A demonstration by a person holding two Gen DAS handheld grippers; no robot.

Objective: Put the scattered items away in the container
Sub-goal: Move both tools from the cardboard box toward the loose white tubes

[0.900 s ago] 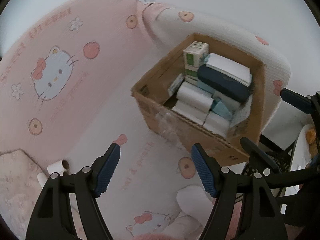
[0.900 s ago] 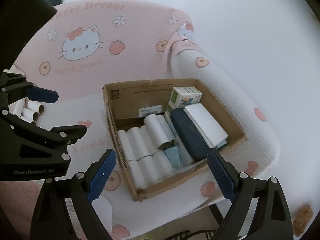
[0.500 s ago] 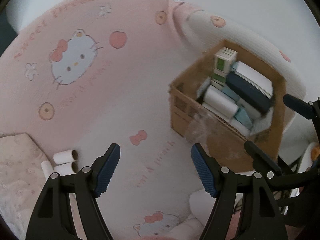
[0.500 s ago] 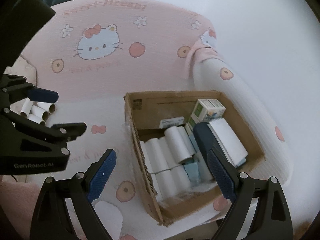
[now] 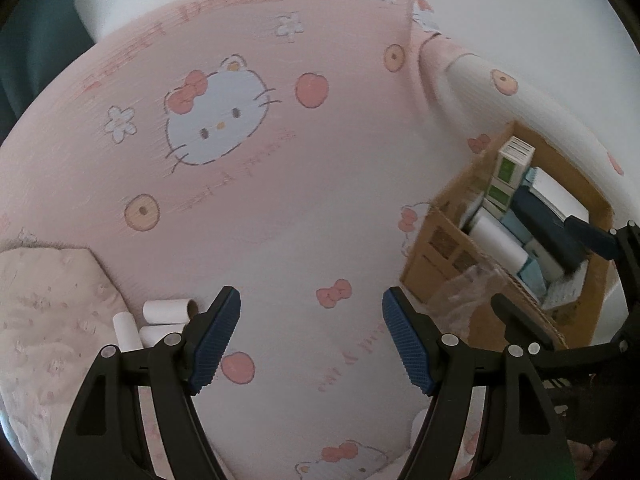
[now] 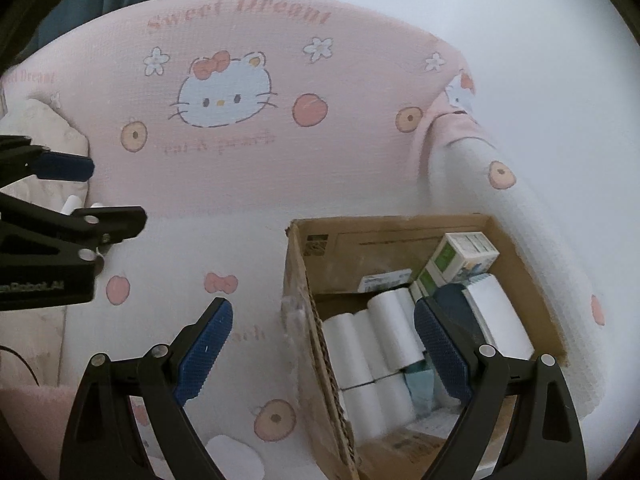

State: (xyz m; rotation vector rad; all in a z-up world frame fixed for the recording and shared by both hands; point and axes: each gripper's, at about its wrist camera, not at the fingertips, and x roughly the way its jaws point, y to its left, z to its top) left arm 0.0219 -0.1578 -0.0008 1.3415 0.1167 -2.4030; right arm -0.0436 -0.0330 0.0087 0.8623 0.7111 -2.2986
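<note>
A cardboard box stands on the pink sofa seat and holds white paper rolls, a green-and-white carton, a dark blue case and a white pad. In the left wrist view the box is at the right. Three white paper rolls lie loose on the seat at the lower left, just left of my left gripper, which is open and empty. My right gripper is open and empty, over the box's left wall. The left gripper shows at the left of the right wrist view.
The sofa's pink Hello Kitty backrest rises behind the seat, and its white armrest runs beside the box. A beige floral cushion lies at the left next to the loose rolls. A crumpled clear plastic piece hangs on the box's front wall.
Both grippers have swung left, away from the box. The box has slid to the right in both views, and the loose rolls have come closer to the left gripper. Both stay open.
</note>
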